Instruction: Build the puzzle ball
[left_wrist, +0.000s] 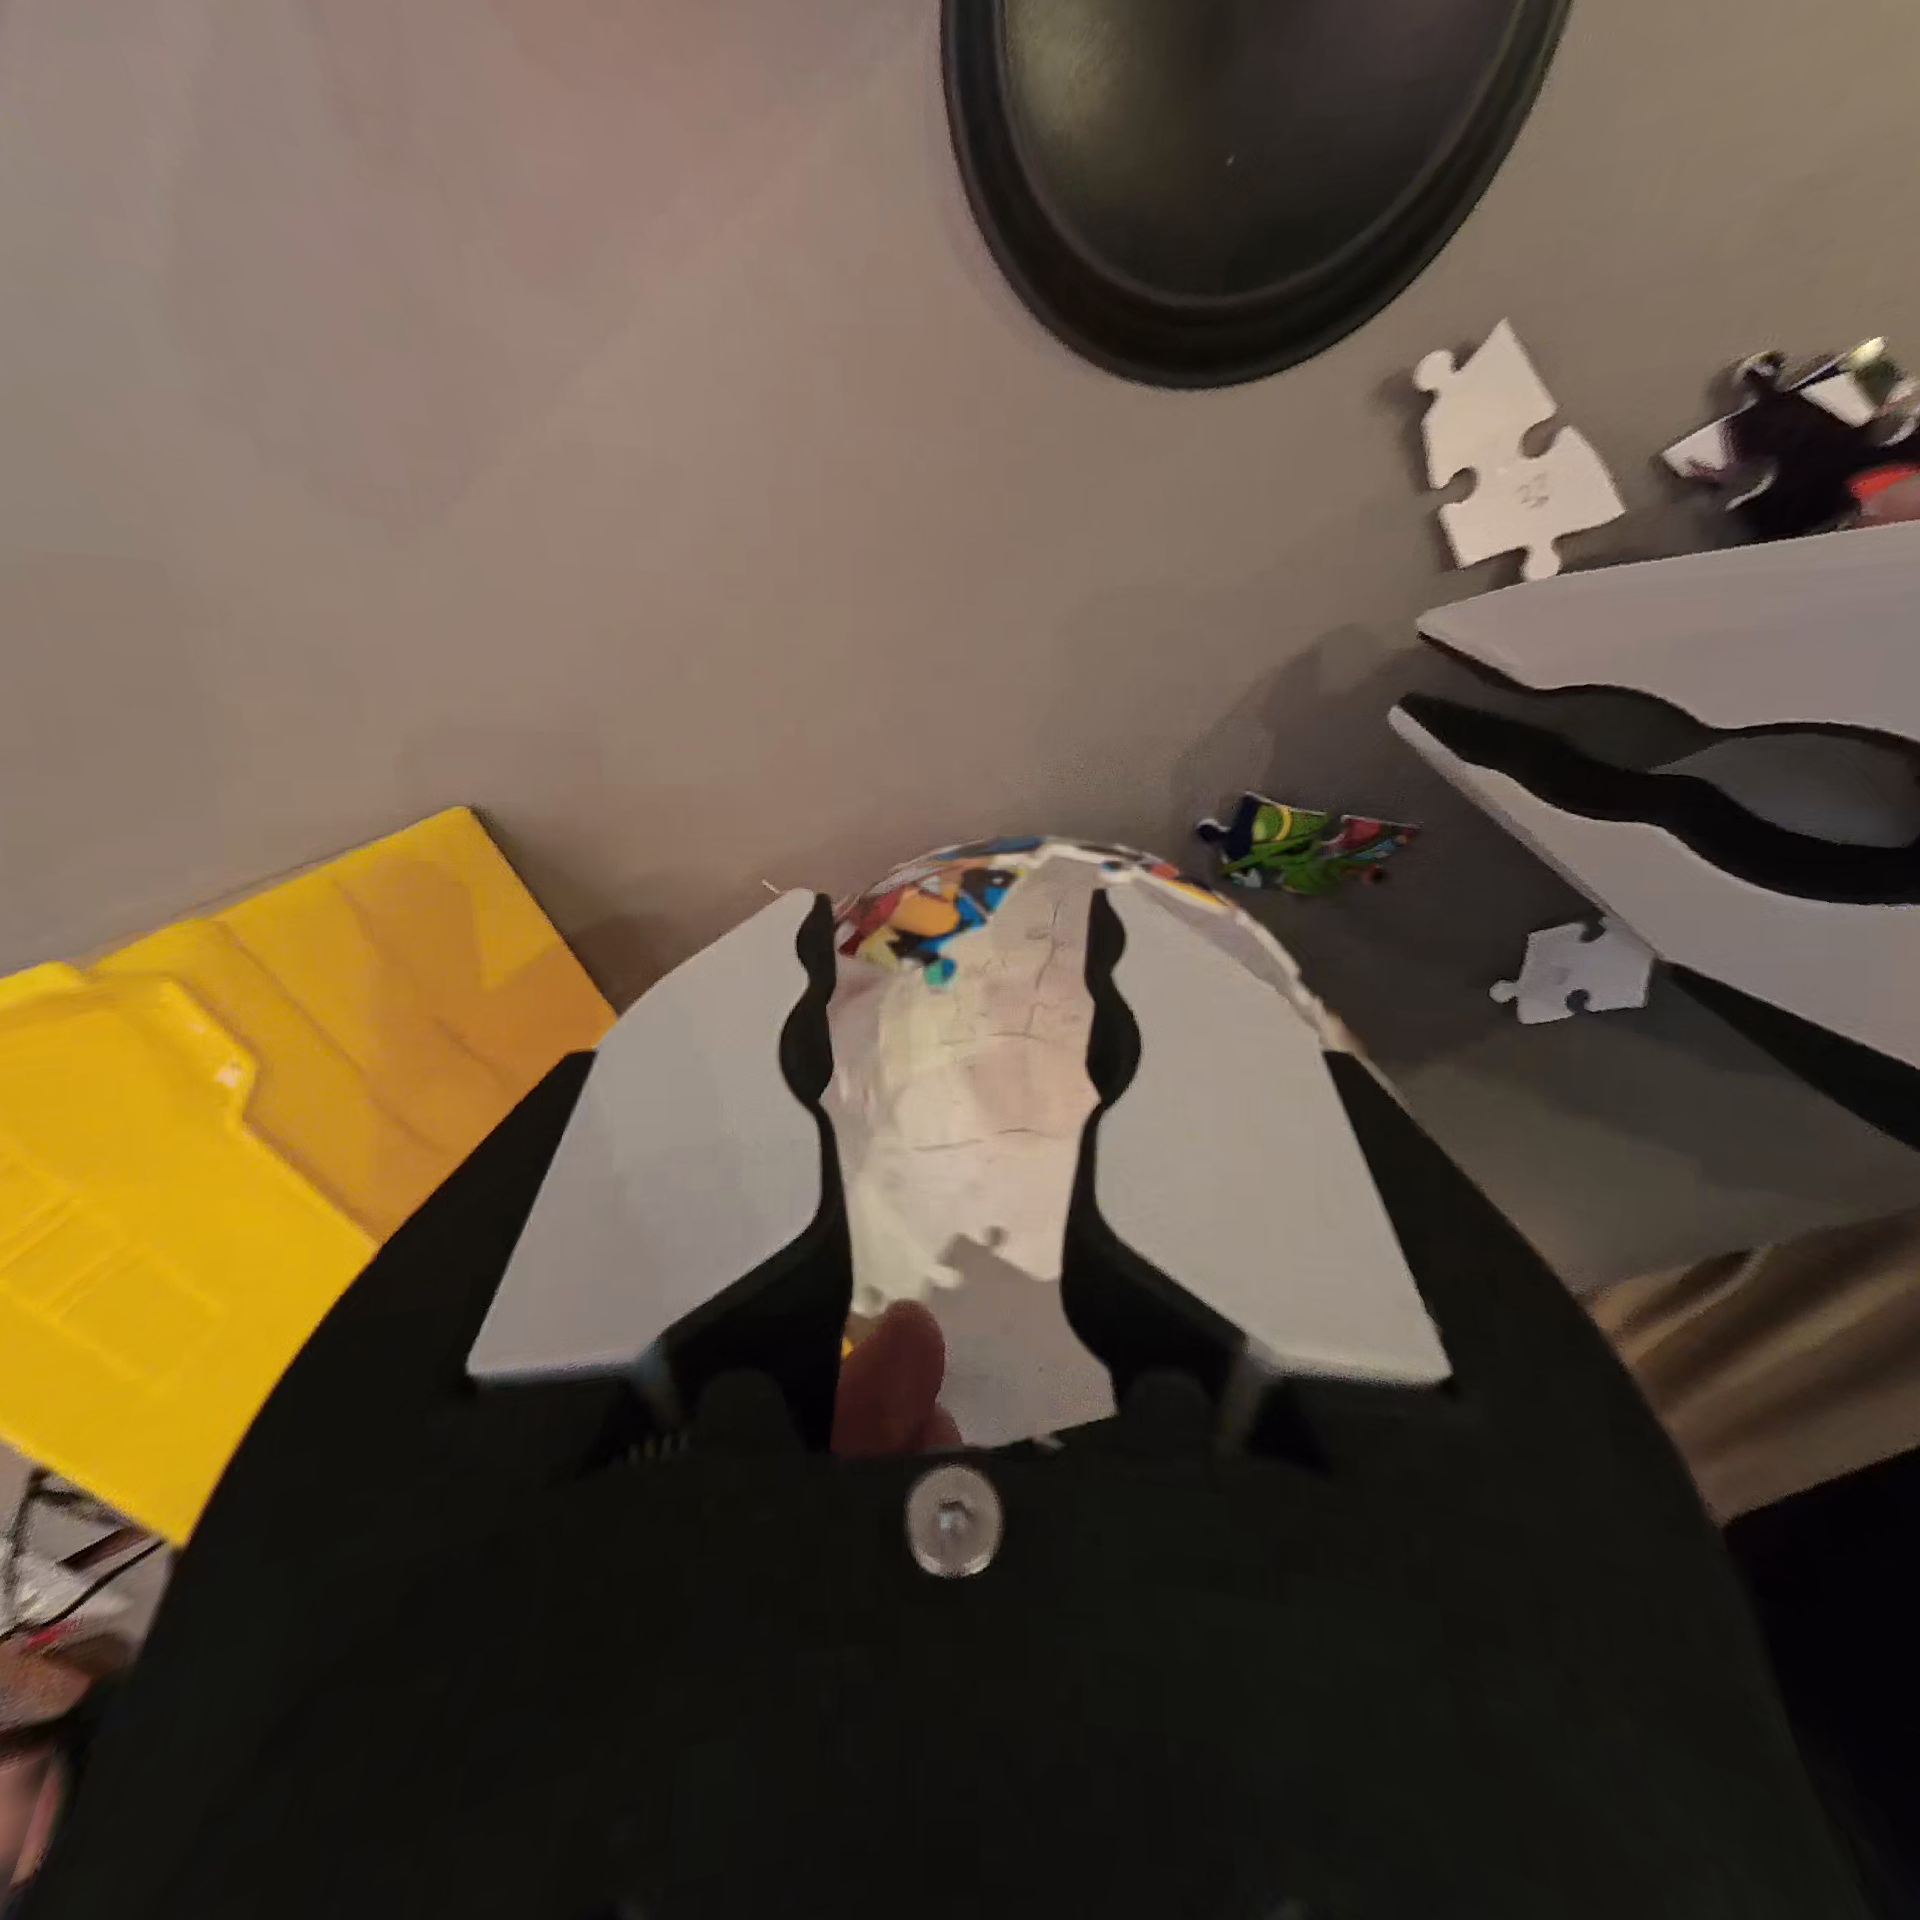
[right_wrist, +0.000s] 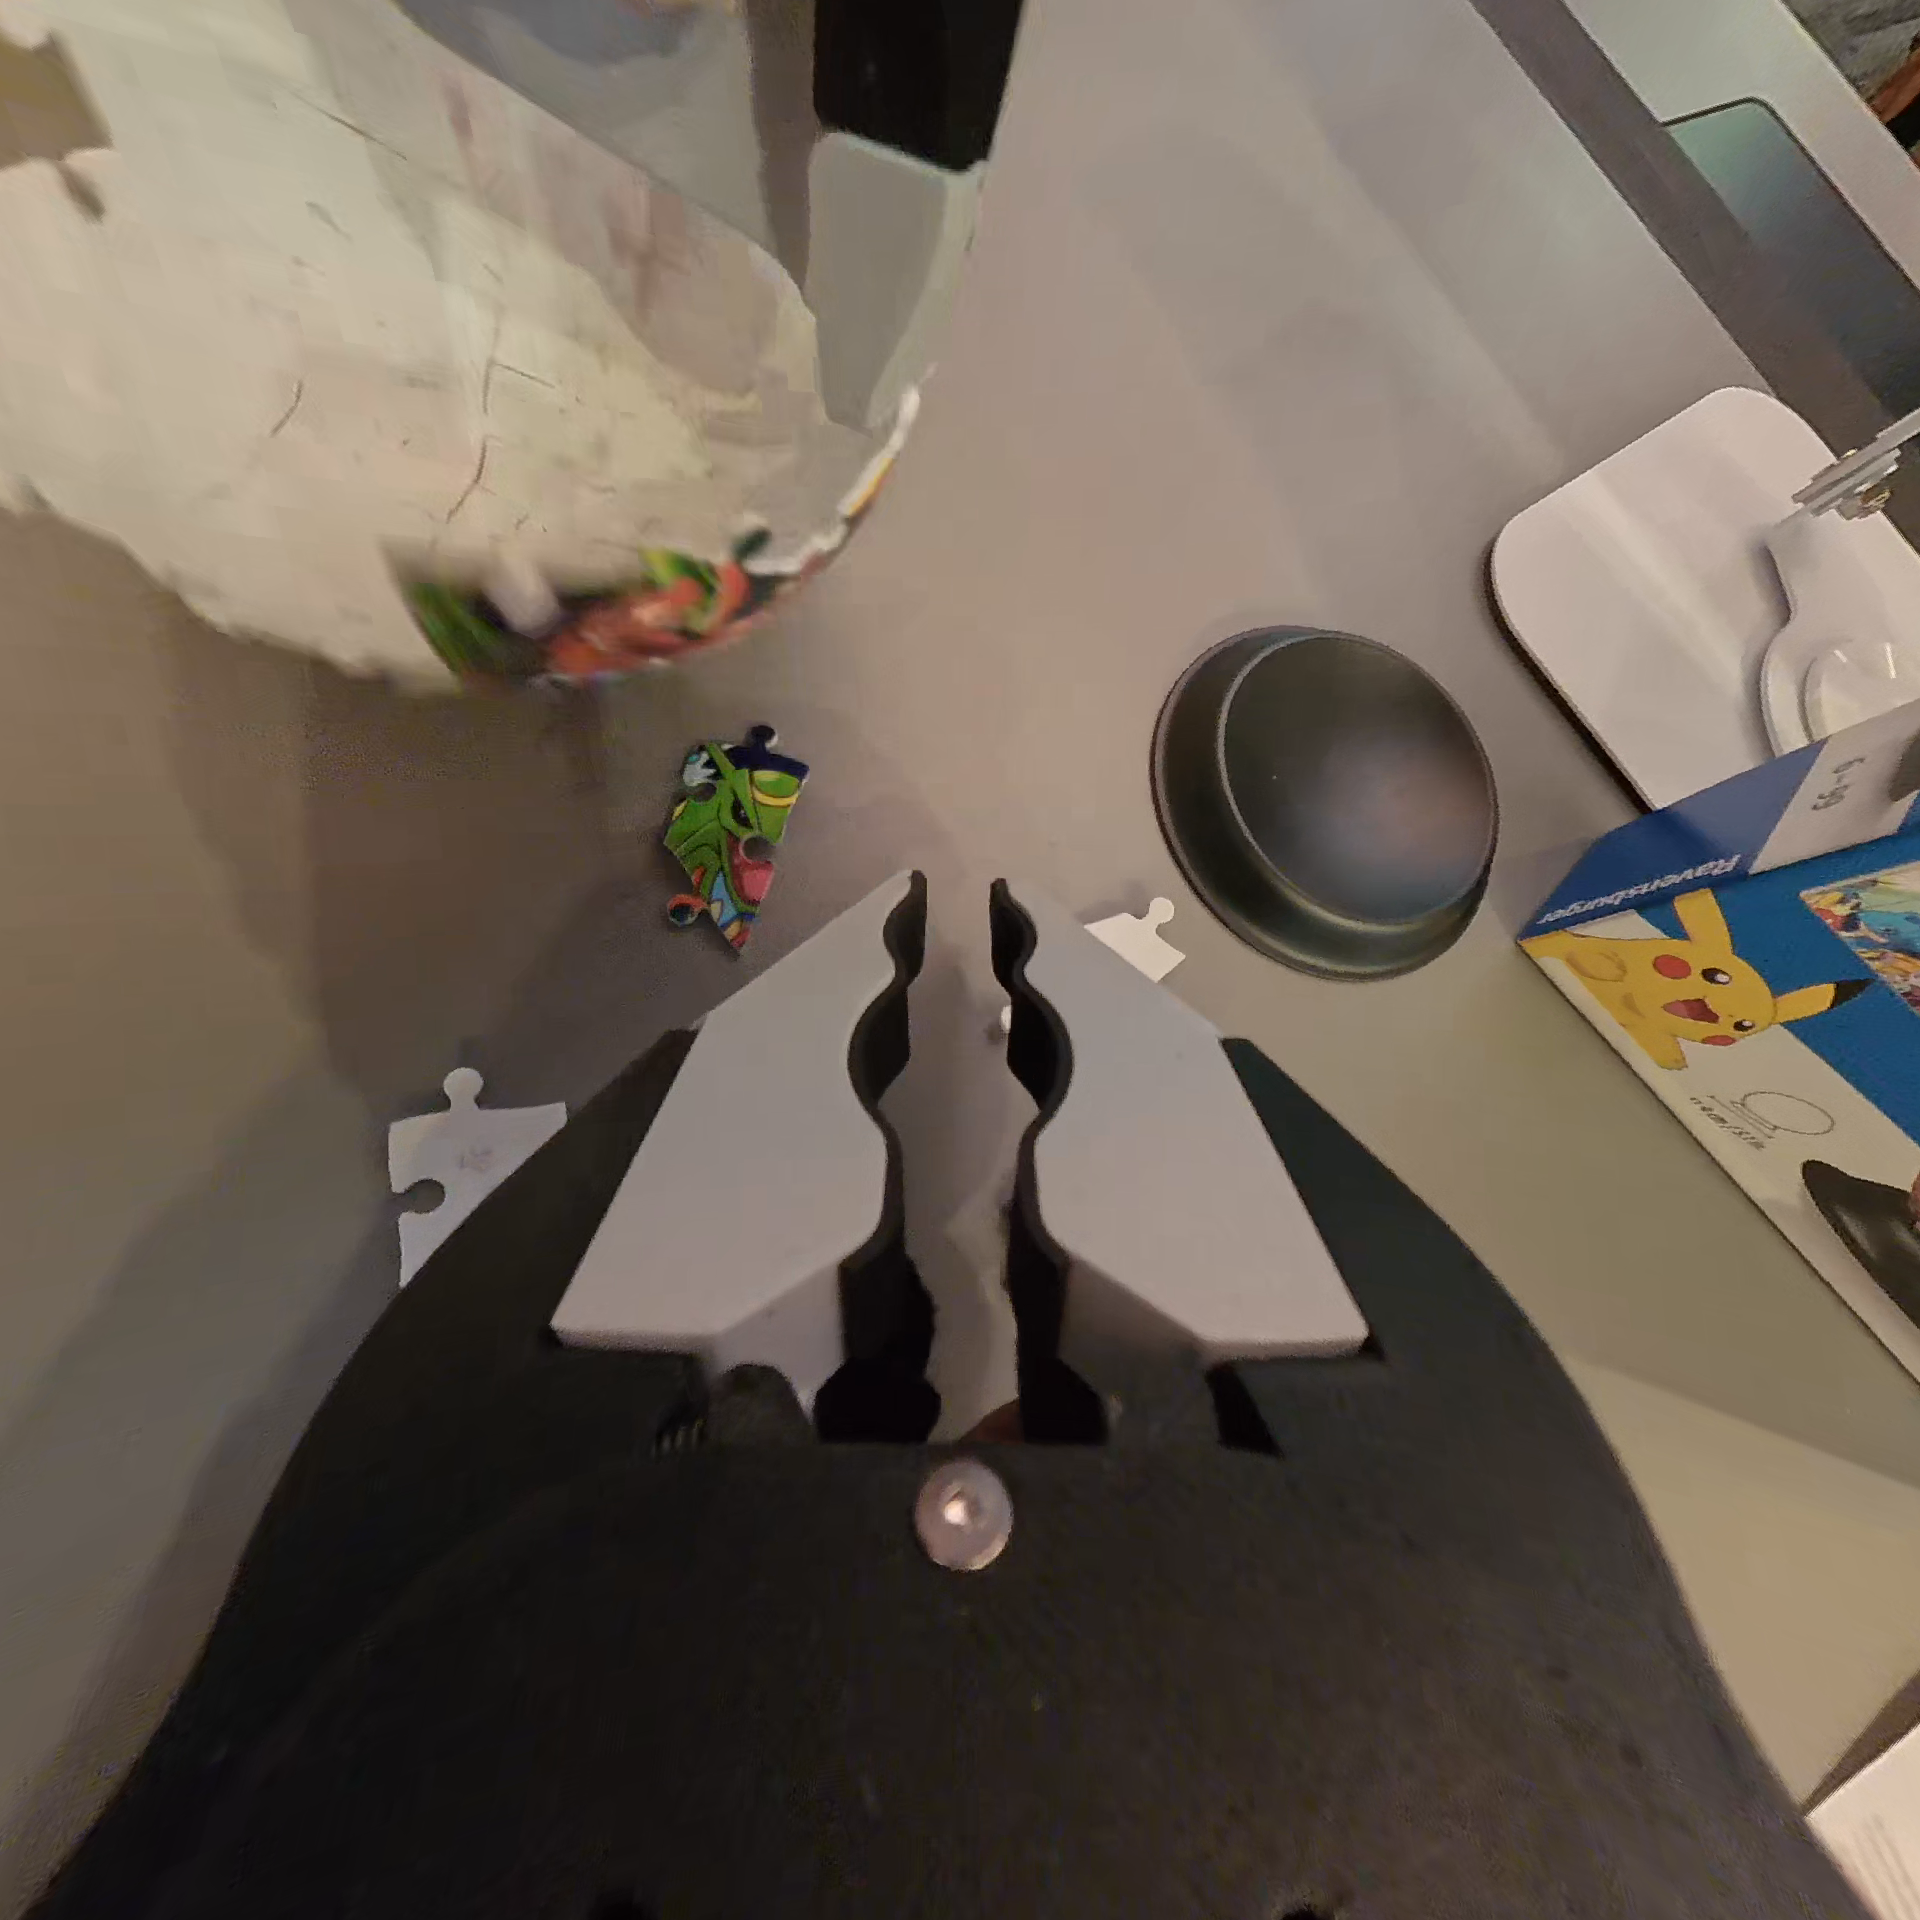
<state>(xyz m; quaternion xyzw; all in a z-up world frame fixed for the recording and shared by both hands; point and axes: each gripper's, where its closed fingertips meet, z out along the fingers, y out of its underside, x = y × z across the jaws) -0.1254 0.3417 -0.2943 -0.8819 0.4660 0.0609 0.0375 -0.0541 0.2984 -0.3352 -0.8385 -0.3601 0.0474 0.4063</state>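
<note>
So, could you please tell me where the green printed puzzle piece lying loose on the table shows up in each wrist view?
Left wrist view: the green puzzle piece lies right of centre, just beyond the partly built puzzle ball.
Right wrist view: the piece lies left of centre, below the ball and ahead of the fingertips.
Shared landmark: the round black stand on the grey table.

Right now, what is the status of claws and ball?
Left claw grips half-built puzzle ball, lifted. Right claw nearly closed, load unclear. Loose pieces on table below.
</note>
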